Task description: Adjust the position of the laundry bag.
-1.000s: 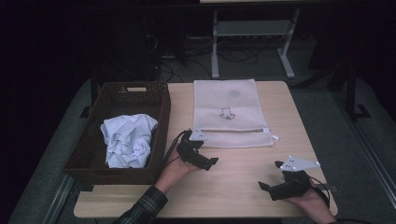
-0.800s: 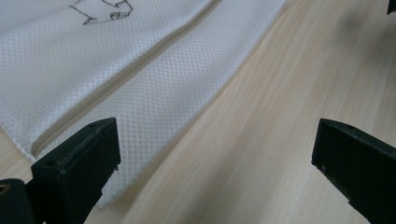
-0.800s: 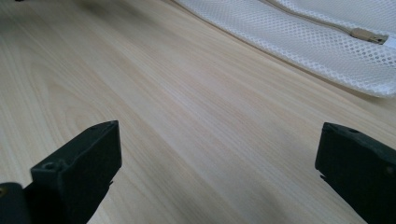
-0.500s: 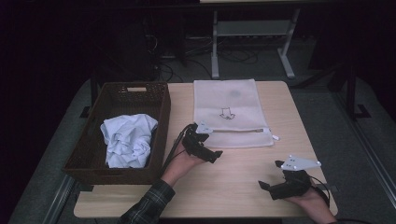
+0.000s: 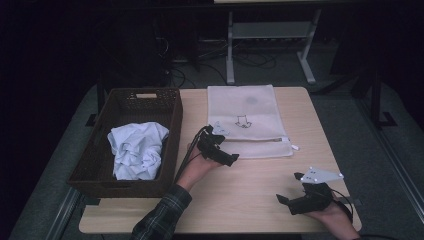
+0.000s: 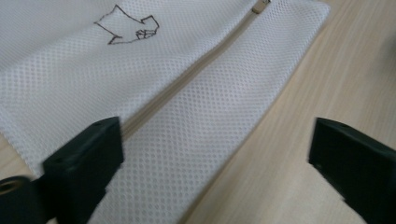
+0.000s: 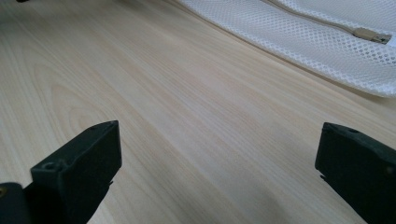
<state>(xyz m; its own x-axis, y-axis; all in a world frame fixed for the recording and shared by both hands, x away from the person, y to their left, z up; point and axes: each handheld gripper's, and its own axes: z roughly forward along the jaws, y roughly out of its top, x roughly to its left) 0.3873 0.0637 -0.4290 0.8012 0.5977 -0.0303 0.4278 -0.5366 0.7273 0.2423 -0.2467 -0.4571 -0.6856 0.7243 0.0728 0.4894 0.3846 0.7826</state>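
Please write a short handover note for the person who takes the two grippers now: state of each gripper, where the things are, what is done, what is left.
Left gripper: jaws wide but just been closing a little, nothing between them, over the near edge of the white mesh bag, close to its zipper.
Right gripper: open, empty, low over the bare table near the front right corner.
Things: the mesh bag lies flat at the middle back of the table; the zipper looks closed. The crumpled white cloth is in the brown wicker basket at the left.
Done: nothing gripped yet.
Left: probably open the bag and move the cloth into it.
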